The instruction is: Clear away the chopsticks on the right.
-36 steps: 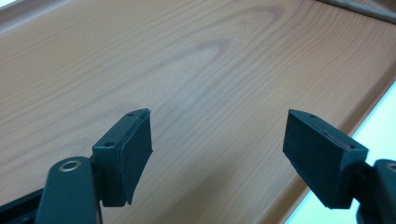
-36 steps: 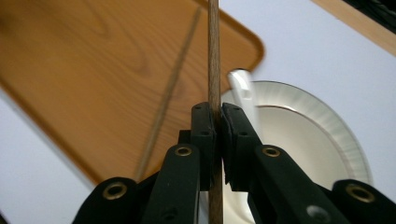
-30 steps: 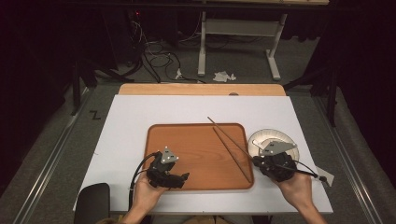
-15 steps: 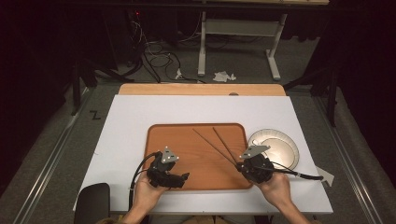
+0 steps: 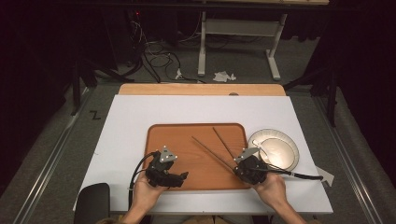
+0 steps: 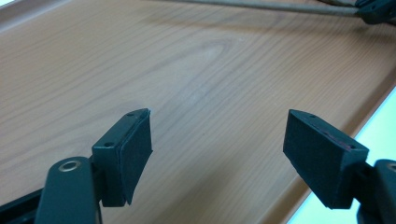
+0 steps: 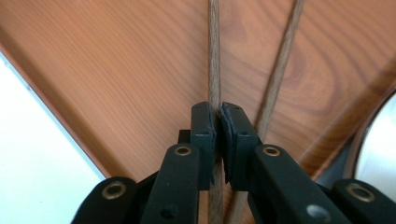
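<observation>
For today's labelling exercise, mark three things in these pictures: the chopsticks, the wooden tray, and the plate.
chopsticks (image 7: 214,56): right gripper view, shaft of the clamped stick.
wooden tray (image 5: 187,128): high view, far rim.
plate (image 5: 286,142): high view, right rim.

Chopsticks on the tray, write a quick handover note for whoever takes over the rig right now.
Right claw: shut on one chopstick, over the tray's near right corner.
Second chopstick: runs past the right of that claw's pads; whether it is gripped too cannot be told.
Left claw: open, holding nothing, low over the wooden tray, near left part.
Plate: on the white table, right of the tray.
Done: chopsticks brought over the tray.
Left: probably set them down and release.
</observation>
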Demonstrator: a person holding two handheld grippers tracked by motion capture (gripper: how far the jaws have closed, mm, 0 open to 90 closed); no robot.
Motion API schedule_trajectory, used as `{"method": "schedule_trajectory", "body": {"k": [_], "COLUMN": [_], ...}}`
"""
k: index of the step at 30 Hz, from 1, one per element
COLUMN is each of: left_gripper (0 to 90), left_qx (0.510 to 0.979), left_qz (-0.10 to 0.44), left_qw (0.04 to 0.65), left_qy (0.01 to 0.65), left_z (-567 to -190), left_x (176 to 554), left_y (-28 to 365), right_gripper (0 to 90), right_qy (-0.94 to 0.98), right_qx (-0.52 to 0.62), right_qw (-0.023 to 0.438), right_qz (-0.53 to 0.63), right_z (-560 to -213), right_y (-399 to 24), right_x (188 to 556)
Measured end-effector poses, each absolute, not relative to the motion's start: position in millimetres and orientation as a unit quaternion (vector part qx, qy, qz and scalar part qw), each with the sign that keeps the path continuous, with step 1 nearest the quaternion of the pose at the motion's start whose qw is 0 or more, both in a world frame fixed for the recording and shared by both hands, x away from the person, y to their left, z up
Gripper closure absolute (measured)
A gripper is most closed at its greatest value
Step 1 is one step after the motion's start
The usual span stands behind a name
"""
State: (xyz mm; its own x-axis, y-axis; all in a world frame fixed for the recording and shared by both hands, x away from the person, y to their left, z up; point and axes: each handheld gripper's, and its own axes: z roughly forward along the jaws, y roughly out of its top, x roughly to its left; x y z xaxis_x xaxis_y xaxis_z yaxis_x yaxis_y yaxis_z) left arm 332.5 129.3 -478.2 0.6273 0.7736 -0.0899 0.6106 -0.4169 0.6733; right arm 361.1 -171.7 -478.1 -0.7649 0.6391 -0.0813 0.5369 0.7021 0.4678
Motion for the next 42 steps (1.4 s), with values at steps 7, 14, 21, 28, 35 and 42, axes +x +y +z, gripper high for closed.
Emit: {"method": "schedule_trajectory", "body": {"k": [7,14,21,28,35,42], "left_gripper": [24.1,24.1,24.2,23.8,23.6,23.2], "left_qx": [0.828,0.828,0.829,0.835,0.835,0.831], "left_qz": [0.113,0.114,0.110,0.111,0.113,0.118], "left_qw": [0.351,0.349,0.351,0.342,0.339,0.341], "left_qy": [0.423,0.423,0.422,0.418,0.418,0.422], "left_z": [-478,-478,-480,-482,-483,-482], "left_x": [333,334,333,333,333,332], "left_y": [134,133,132,128,128,129], "right_gripper": [84.4,78.6,83.2,82.8,82.7,80.5], "right_qy": [0.918,0.915,0.913,0.924,0.921,0.919], "right_qx": [0.322,0.312,0.298,0.275,0.289,0.299], "right_qw": [0.111,0.129,0.117,0.100,0.121,0.137], "right_qz": [0.201,0.220,0.253,0.248,0.230,0.218], "right_z": [-485,-479,-478,-487,-489,-488], "right_y": [-173,-177,-173,-167,-168,-172], "right_x": [360,358,352,355,357,358]}}
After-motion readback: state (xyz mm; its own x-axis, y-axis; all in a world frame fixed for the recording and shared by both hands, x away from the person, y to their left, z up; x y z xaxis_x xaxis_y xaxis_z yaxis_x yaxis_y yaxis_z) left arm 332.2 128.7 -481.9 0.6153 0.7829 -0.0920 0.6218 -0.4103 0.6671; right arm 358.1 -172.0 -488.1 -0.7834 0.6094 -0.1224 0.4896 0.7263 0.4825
